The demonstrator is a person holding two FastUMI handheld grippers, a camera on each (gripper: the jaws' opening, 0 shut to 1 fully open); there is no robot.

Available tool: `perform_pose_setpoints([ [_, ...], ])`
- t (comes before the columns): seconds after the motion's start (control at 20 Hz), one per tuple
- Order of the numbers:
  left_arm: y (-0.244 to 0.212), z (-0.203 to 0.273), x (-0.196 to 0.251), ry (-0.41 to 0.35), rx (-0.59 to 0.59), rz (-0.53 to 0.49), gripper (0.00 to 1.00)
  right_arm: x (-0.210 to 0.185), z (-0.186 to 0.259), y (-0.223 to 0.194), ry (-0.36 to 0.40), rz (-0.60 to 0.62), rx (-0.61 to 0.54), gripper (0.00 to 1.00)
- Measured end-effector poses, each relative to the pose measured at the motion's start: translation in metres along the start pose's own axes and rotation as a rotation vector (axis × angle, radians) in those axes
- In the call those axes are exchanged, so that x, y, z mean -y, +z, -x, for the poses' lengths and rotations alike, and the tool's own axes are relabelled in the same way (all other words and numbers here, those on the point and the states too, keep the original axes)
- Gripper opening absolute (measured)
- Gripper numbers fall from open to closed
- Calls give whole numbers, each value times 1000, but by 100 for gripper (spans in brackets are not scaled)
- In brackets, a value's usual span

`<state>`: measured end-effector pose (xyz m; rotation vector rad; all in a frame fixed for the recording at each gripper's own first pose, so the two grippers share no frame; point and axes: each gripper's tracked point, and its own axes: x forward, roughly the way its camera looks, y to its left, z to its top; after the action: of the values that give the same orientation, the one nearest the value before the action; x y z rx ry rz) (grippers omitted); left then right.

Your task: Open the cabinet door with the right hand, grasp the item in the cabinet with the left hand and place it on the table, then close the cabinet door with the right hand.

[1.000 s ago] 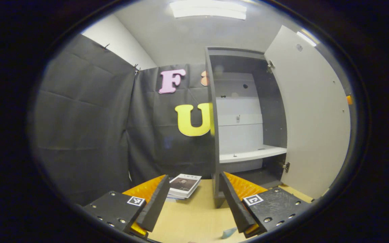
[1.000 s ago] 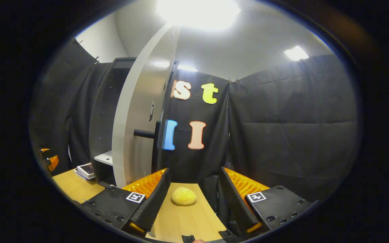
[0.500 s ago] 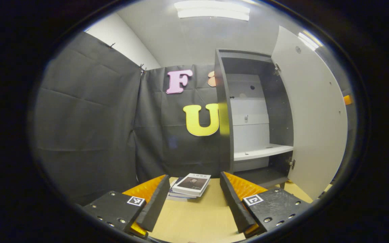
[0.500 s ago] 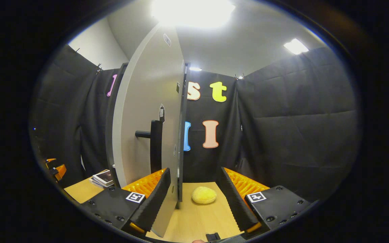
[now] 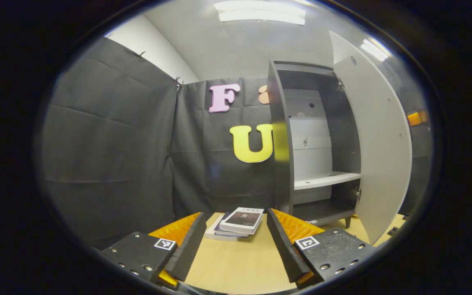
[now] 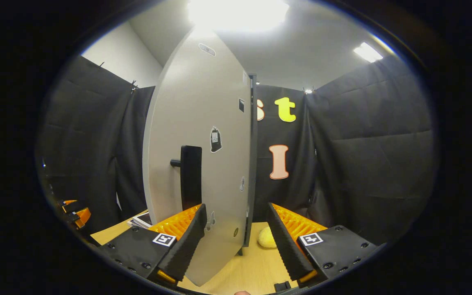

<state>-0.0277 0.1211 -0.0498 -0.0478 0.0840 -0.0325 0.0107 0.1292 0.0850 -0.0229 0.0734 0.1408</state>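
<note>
Left gripper view, left to right: left gripper (image 5: 234, 241) hung over the table (image 5: 240, 266), fingers spread wide, holding nothing. Books (image 5: 238, 221) lay stacked on the table just left of the cabinet (image 5: 279, 143). Cabinet's white shelf (image 5: 326, 179) looked bare, and so did the dark bottom compartment. Door (image 5: 379, 139) stood open at the cabinet's right.

Right gripper view: the left gripper (image 6: 74, 211) showed far left of the door (image 6: 203, 164), books (image 6: 141, 220) between. Right gripper (image 6: 236, 241) was wide open and gripped nothing, the door's lower edge between its fingers. Handle (image 6: 190, 176) was above its left finger. A yellow lump (image 6: 265, 237) sat on the table (image 6: 256, 270) right of the door.
</note>
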Motion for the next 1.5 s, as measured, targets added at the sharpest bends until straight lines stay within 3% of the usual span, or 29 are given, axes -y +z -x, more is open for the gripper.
perform_pose_setpoints([
  [0.05,-2,1,-4,4,-1,2,90,-7,-3,0,15,-2,-3,91],
  [0.55,-12,11,-53,82,-22,14,90,-86,-50,4,165,-19,-9,94],
  [0.8,-13,19,-71,106,-41,18,89,-118,-74,-3,186,-56,-22,95],
  [1.15,-5,5,-51,74,-47,36,89,-113,-77,-11,176,-132,-39,95],
  [1.5,23,-15,36,40,-27,37,90,-17,-59,-15,143,-135,-27,94],
])
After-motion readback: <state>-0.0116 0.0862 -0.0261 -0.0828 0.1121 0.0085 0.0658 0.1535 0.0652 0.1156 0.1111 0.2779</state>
